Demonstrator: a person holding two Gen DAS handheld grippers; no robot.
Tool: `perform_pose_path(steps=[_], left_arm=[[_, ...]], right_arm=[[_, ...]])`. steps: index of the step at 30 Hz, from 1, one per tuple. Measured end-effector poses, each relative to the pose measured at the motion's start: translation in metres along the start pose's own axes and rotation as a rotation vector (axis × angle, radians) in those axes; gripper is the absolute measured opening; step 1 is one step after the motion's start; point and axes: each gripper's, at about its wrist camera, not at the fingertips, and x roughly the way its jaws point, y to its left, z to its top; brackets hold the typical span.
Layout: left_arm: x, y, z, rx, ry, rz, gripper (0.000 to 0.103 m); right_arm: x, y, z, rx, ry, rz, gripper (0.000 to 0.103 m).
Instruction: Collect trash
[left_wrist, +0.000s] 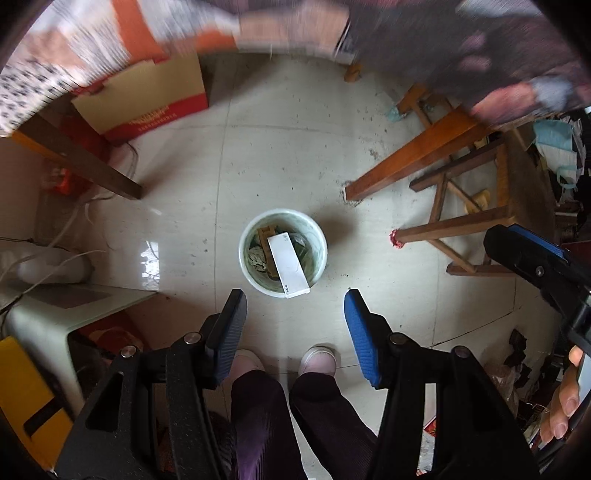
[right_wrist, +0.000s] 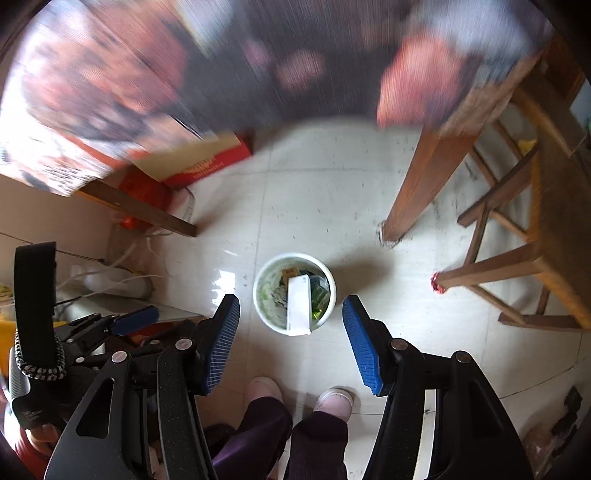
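Pale tiled floor under a cloth-draped desk, with a small white trash bucket standing on it.

The bucket holds scraps and a long white box that leans out over its near rim. Both grippers point down above it: the left gripper and the right gripper each have their blue-padded fingers apart with nothing between them. A wooden desk leg and a stool stand to the right; a red-and-tan carton sits back left. The person's shoes are just behind the bucket.
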Motion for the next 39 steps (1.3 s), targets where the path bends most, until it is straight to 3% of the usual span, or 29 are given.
perform_pose_path(steps=[8,12,17,25,29,30,32,34,39], left_arm=[[-0.175,-0.031,-0.018,-0.018,-0.191,0.010,0.054],[-0.265,-0.042,-0.036,-0.019,-0.342,-0.011,0.054],[-0.348,-0.051,-0.066,0.031,-0.488,-0.030,0.054],[-0.468,-0.054,-0.157,0.139,-0.740,-0.038,0.054],[-0.510,-0.045,-0.206,0.142,-0.857,-0.042,0.069],[-0.516,-0.043,-0.215,0.142,-0.874,-0.048,0.074],[-0.528,-0.039,-0.232,0.144,-0.905,-0.053,0.086],[-0.538,-0.036,-0.251,0.147,-0.946,-0.046,0.093],[-0.549,-0.033,-0.275,0.166,-0.988,-0.047,0.098]], right_arm=[[-0.157,0.040,0.009,-0.114,-0.170,-0.005,0.054],[-0.242,0.065,-0.001,-0.172,-0.313,-0.026,0.054],[-0.319,0.088,-0.025,-0.192,-0.469,-0.005,0.054],[-0.409,0.142,-0.089,-0.208,-0.702,-0.010,0.054],[-0.435,0.160,-0.121,-0.234,-0.767,-0.012,0.055],[-0.439,0.165,-0.130,-0.243,-0.781,-0.015,0.058],[-0.448,0.171,-0.145,-0.257,-0.816,-0.024,0.082],[-0.454,0.177,-0.159,-0.262,-0.859,-0.041,0.092],[-0.463,0.188,-0.179,-0.273,-0.895,-0.063,0.098]])
